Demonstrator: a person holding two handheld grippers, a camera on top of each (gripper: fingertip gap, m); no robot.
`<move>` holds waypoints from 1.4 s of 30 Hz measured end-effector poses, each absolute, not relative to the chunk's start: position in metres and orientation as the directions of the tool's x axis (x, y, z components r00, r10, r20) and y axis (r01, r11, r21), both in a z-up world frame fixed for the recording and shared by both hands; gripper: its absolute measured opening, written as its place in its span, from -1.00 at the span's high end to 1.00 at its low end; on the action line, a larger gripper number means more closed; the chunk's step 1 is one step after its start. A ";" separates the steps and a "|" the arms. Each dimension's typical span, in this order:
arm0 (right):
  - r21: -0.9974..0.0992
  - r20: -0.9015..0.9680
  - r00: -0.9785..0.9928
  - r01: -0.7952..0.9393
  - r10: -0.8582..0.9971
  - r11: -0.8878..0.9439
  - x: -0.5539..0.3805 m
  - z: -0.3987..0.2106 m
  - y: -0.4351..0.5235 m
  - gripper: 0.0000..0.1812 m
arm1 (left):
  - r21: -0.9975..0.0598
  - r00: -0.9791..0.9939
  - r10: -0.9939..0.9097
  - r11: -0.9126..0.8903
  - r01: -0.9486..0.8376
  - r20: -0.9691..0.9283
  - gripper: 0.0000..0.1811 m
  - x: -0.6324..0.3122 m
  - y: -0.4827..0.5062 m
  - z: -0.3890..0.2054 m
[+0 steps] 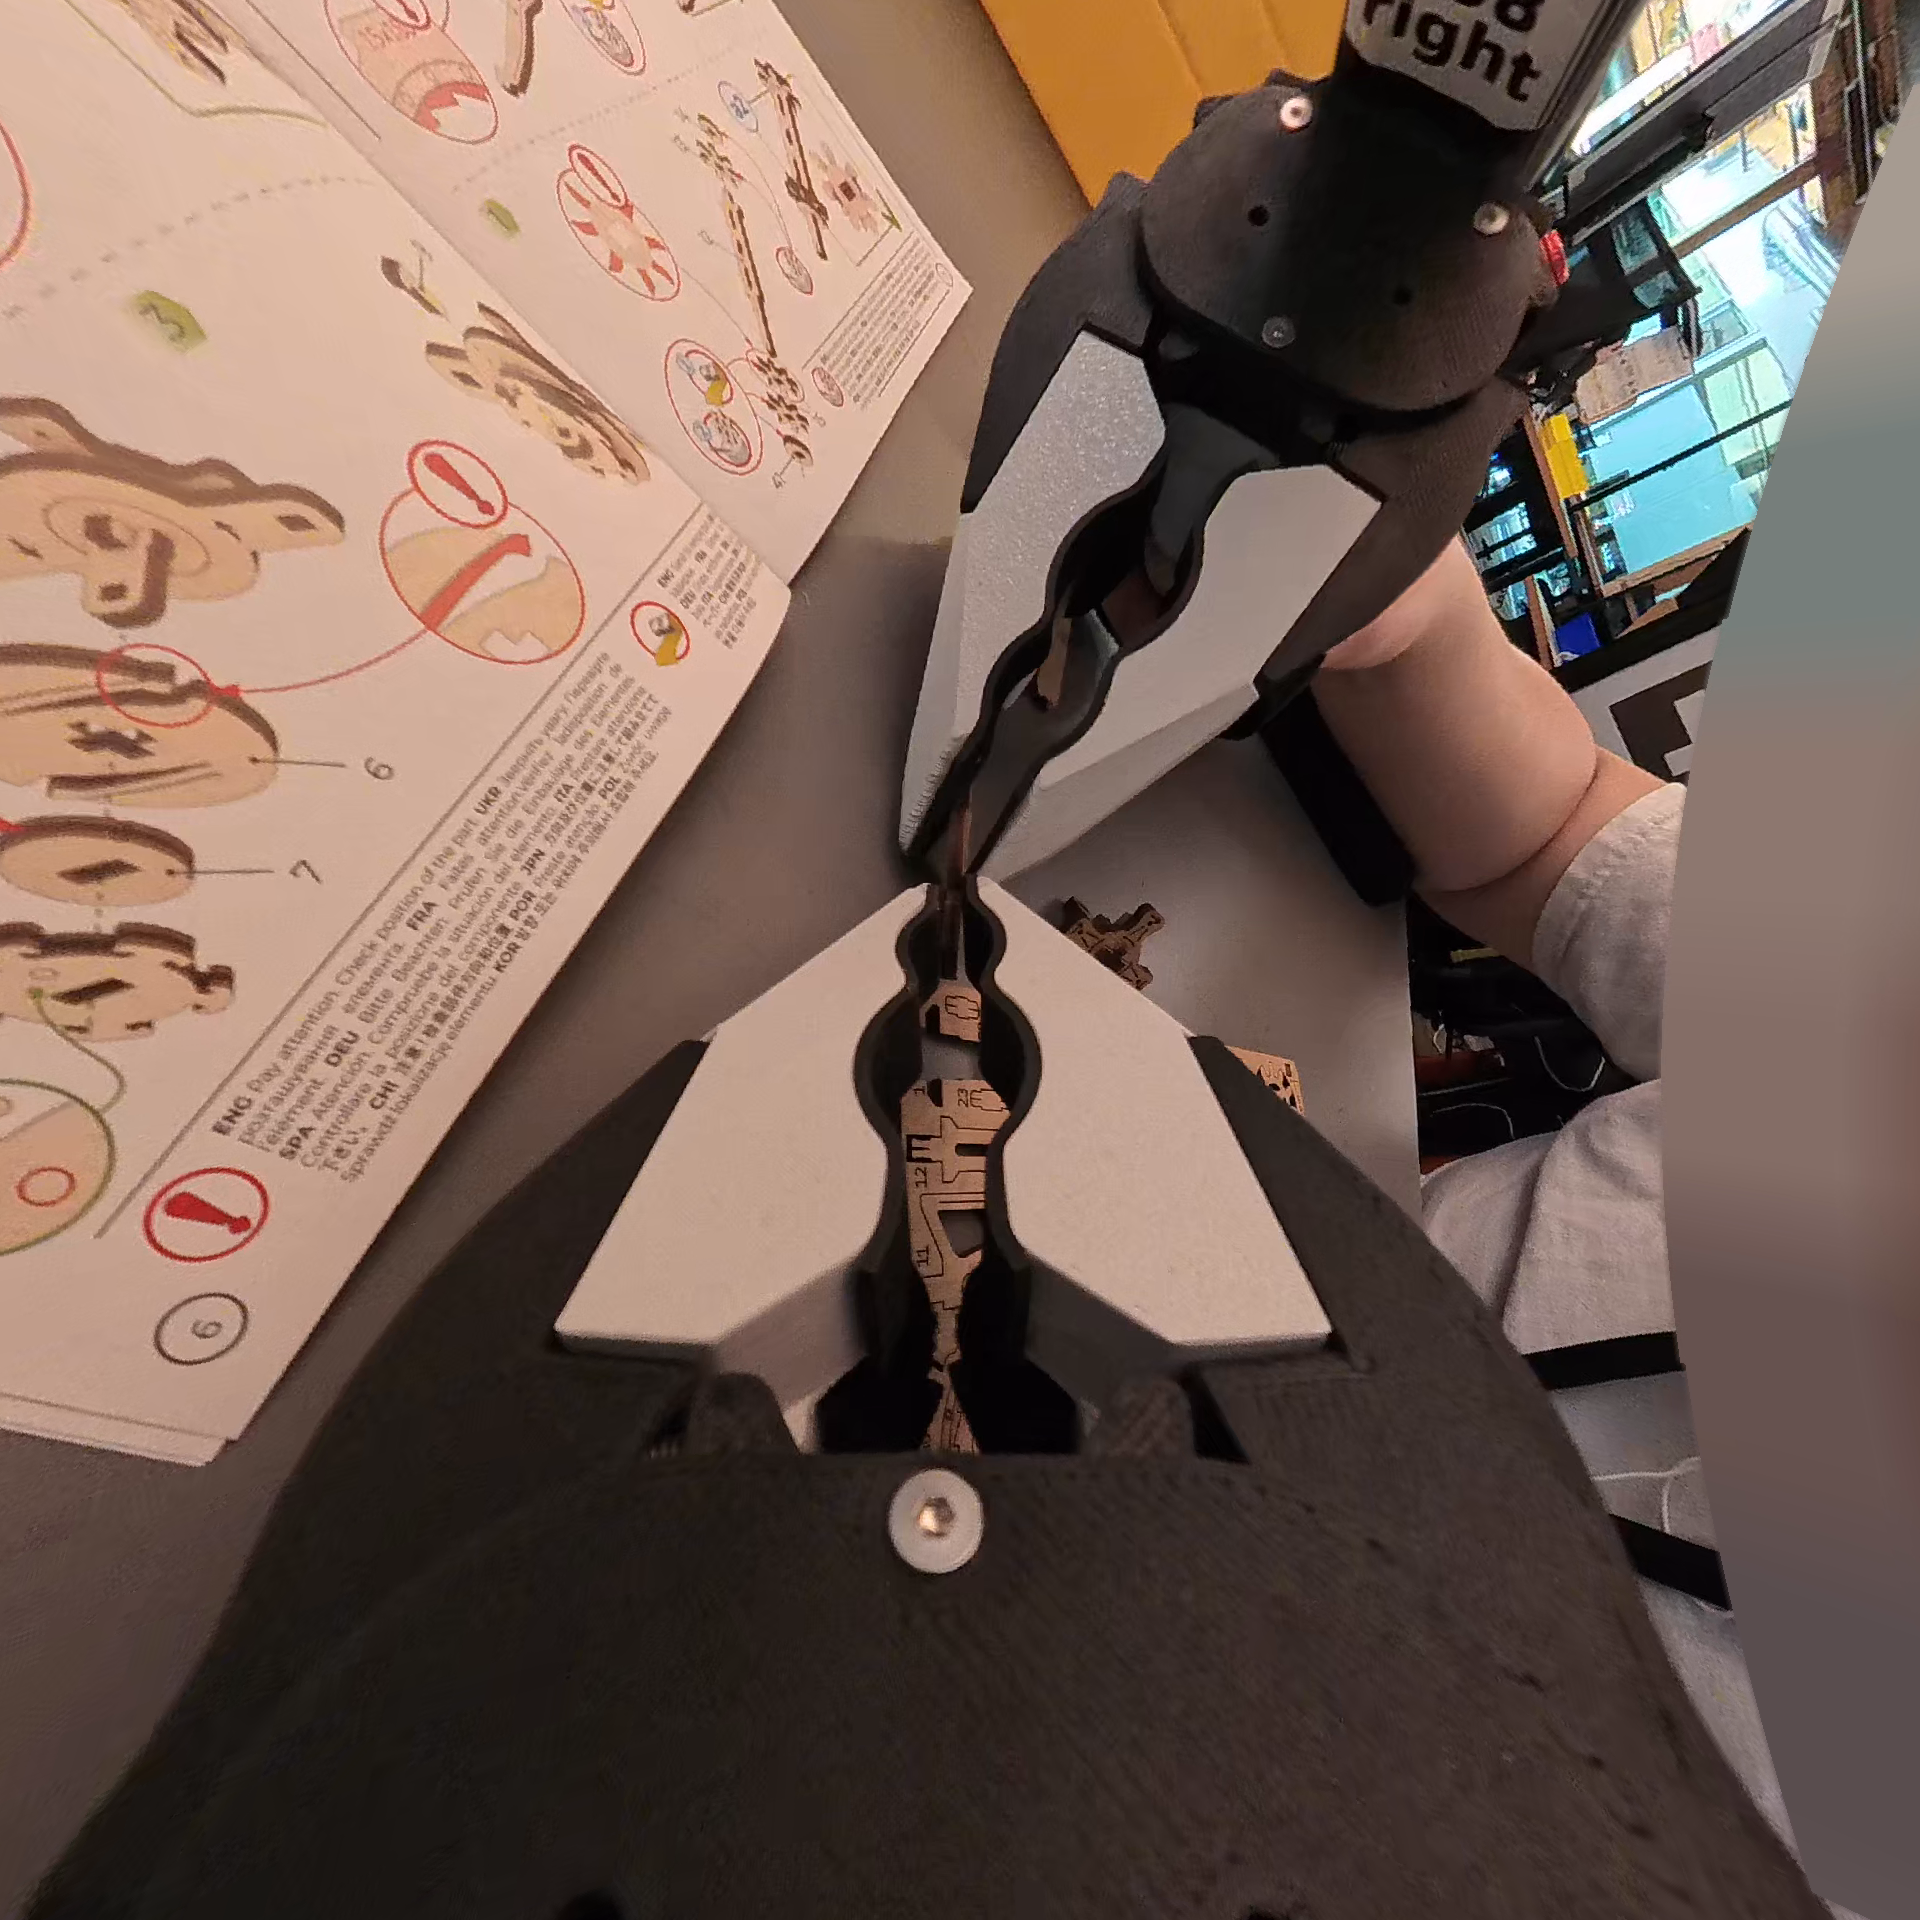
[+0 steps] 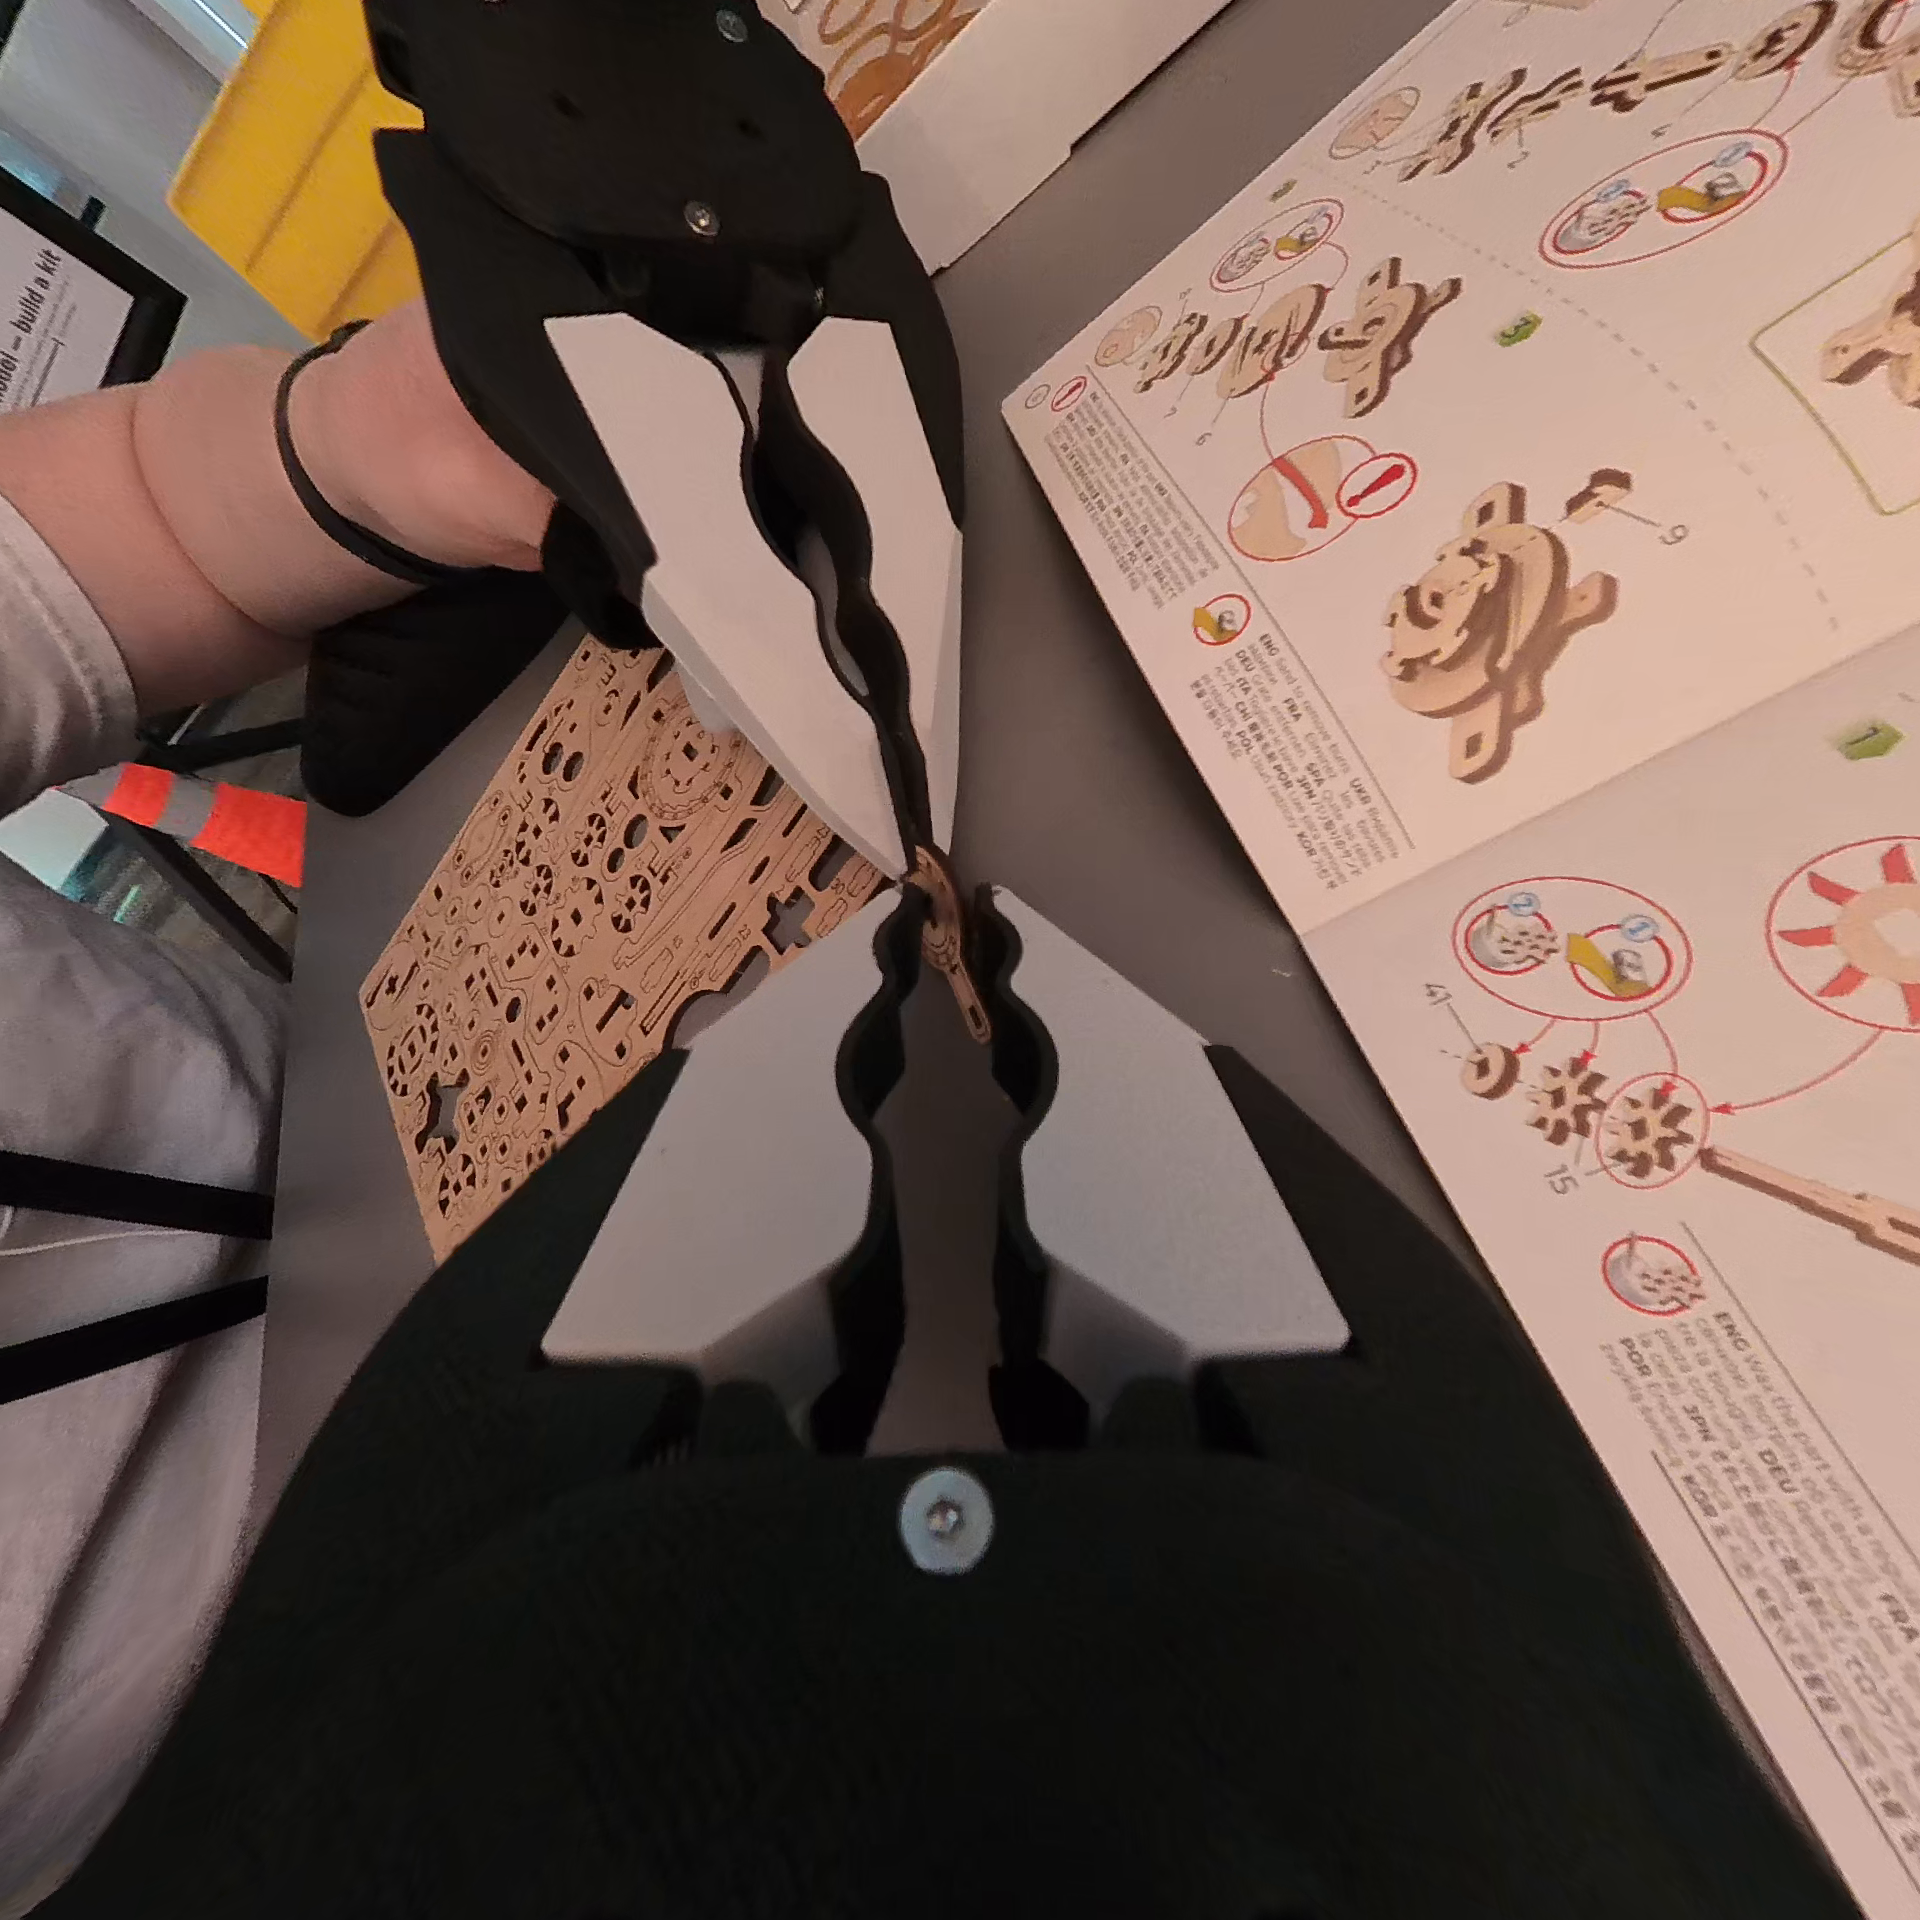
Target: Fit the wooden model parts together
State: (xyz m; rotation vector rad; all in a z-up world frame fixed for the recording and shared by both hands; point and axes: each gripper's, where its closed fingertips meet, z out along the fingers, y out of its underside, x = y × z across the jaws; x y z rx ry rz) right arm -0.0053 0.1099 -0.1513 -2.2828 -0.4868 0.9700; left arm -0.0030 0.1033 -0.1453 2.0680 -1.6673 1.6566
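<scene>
Grey table [image 2: 1049, 499] with instruction sheet [image 1: 436, 582] and punched sheet [image 2: 582, 935]: left gripper [image 1: 951, 896] and right gripper [image 2: 951, 904], jaws pinching one small wooden part [image 2: 948, 940] tip-to-tip above it; fitting apparently unfinished.

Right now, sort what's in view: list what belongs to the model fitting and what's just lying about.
Part of the job:
- left gripper and right gripper, tip to tip
- small wooden part pinched between them
- wooden parts sheet
- instruction booklet, open

Just lying about:
- yellow box
- white box
- loose wooden piece on the table
</scene>
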 end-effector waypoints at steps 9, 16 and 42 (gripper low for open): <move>-0.665 -0.504 0.671 0.100 0.543 -0.740 -0.006 -0.151 0.110 0.92 | -0.558 -0.129 -0.699 -0.431 -0.709 0.704 1.00 -0.003 0.103 -0.145; -0.656 -0.525 0.666 0.078 0.529 -0.750 -0.006 -0.150 0.110 0.91 | -0.571 -0.135 -0.714 -0.417 -0.707 0.688 1.00 -0.003 0.103 -0.146; -0.660 -0.508 0.681 0.087 0.528 -0.746 -0.007 -0.152 0.110 0.91 | -0.551 -0.105 -0.699 -0.453 -0.701 0.708 1.00 -0.005 0.103 -0.147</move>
